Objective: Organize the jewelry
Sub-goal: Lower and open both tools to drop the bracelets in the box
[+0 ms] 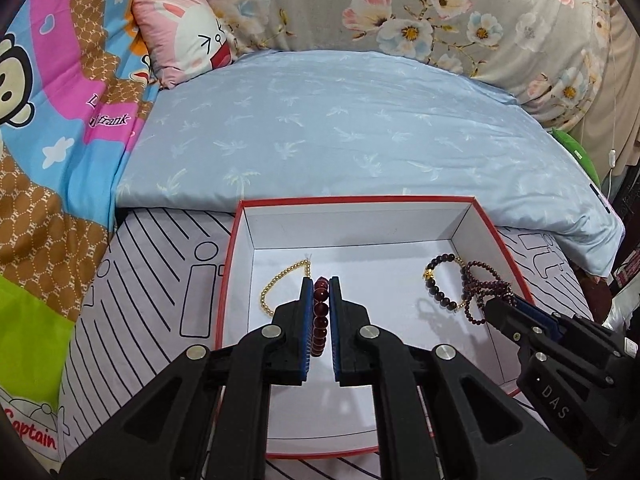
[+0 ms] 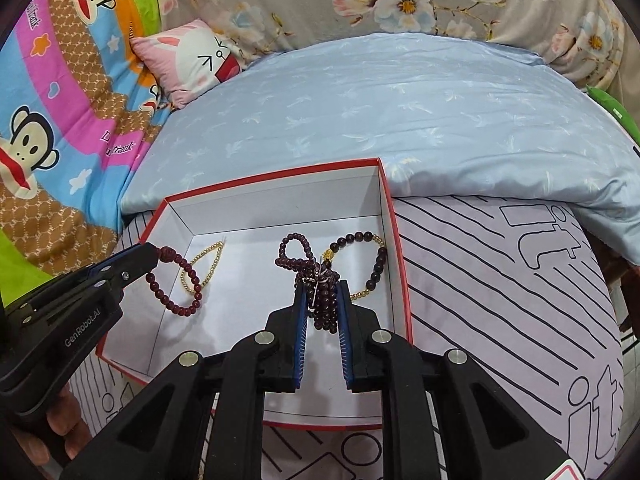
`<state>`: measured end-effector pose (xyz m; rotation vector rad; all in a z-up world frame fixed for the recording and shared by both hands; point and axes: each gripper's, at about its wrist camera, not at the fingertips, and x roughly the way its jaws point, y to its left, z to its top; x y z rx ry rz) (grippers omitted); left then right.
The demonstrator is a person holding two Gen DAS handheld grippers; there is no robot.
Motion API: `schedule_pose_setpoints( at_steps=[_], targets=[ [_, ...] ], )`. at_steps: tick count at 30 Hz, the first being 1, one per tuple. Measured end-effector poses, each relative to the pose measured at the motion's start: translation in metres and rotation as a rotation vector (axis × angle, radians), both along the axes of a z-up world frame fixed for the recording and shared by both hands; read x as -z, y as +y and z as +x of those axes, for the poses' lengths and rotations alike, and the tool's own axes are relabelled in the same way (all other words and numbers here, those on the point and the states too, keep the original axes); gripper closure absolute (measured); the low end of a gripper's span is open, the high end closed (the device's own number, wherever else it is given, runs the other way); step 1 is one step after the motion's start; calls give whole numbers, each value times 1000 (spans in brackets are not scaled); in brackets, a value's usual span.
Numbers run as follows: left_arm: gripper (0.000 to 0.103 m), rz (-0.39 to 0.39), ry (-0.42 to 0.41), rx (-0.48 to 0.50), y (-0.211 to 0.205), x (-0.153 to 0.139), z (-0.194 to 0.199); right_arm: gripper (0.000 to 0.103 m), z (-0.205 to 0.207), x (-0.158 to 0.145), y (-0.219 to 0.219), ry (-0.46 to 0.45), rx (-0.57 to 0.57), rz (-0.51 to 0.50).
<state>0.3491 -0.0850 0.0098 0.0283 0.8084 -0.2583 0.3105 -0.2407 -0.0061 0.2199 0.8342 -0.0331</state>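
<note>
Over the box (image 1: 460, 220), left tool (image 1: 320, 284) pinches red bracelet (image 1: 320, 320), right tool (image 2: 320, 288) garnet strand (image 2: 324, 304).

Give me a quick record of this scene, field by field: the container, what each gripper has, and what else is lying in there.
container: red-edged white box, open, on the patterned bedsheet
left gripper: shut on red bead bracelet
right gripper: shut on small-bead maroon strand
loose in box, left side: gold bead chain
loose in box, right side: dark bead bracelet with gold accents
behind box: light blue quilt
</note>
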Motion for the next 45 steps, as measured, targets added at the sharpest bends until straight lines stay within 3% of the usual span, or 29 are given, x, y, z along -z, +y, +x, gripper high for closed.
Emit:
schedule_pose_setpoints(
  at_steps=[5, 7, 9, 11, 28, 45],
  targets=[
    [95, -7, -8, -7, -1, 4, 0, 83, -2, 2, -4, -9, 18, -2],
    [90, -4, -24, -8, 0, 1, -2, 78, -4, 1, -5, -14, 22, 3],
    [79, 6, -29, -12, 1, -1, -4, 78, -5, 0, -4, -15, 14, 8],
    [77, 10, -29, -14, 2, 0, -6, 78, -7, 0, 0, -16, 3, 7],
    [77, 31, 27, -24, 20, 26, -29, 81, -41, 11, 18, 10, 32, -32],
    [77, 69, 21, -12, 14, 34, -40, 82, -33, 13, 15, 12, 39, -48]
  ],
)
